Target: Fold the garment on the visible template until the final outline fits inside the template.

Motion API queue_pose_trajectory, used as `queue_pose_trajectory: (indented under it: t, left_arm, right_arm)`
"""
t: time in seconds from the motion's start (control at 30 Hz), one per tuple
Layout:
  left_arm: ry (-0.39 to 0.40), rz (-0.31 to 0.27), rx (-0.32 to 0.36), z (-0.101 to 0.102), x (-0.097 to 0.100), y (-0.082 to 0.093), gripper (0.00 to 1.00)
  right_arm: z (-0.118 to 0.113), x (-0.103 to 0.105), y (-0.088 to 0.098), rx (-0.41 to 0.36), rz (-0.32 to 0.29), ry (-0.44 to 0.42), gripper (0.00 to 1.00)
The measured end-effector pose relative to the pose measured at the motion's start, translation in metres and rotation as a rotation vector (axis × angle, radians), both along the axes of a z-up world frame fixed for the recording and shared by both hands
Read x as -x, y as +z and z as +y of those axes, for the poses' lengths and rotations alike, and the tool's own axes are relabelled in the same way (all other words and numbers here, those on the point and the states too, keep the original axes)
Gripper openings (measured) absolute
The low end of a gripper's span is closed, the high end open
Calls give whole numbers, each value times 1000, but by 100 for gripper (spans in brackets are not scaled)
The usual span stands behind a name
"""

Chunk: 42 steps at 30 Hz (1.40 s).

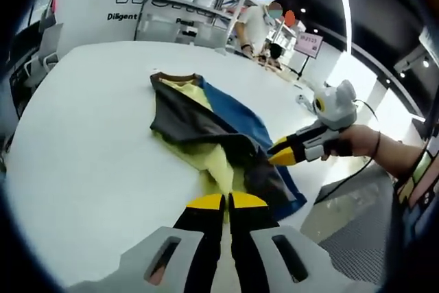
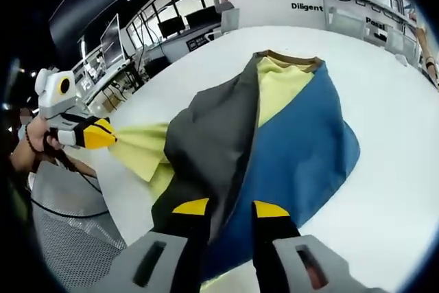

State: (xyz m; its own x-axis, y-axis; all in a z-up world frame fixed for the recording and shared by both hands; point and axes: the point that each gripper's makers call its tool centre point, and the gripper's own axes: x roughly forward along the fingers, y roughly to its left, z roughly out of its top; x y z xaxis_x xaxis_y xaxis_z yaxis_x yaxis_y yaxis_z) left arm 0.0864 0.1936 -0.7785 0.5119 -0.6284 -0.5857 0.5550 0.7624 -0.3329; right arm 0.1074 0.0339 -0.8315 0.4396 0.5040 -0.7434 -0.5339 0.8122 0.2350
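A garment in grey, yellow and blue panels lies partly folded on a white round worktop, collar pointing away from the person.

In the right gripper view, the left gripper has its jaws pinched on a yellow corner pulled out sideways. The right gripper sits at the near hem, jaws slightly apart with cloth between them; whether it grips cannot be told.

The cloth looks light, soft and floppy, prone to sagging and creasing. Best held at corners or hem edges, both together, lifted low. No template outline is visible.
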Motion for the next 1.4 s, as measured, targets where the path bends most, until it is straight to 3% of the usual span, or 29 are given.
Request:
queue_pose_trajectory:
  t: [0.37, 0.5, 0.67, 0.8, 1.4]
  left_arm:
    - [68, -2, -37, 29, -5, -3, 0]
    - [81, 2, -51, 35, -5, -4, 0]
    - [87, 5, -52, 36, -3, -5, 0]
    - [90, 7, -47, 35, -2, -6, 0]
    - [83, 17, -39, 33, 2, -5, 0]
  right_arm:
    - [-16, 14, 9, 18, 21, 4, 18]
    - [-26, 31, 8, 66, 74, -4, 19]
    - [-34, 55, 1, 100, 186, -24, 16]
    - [-31, 69, -3, 113, 227, 0, 15]
    - [-17, 93, -17, 133, 292, -57, 10]
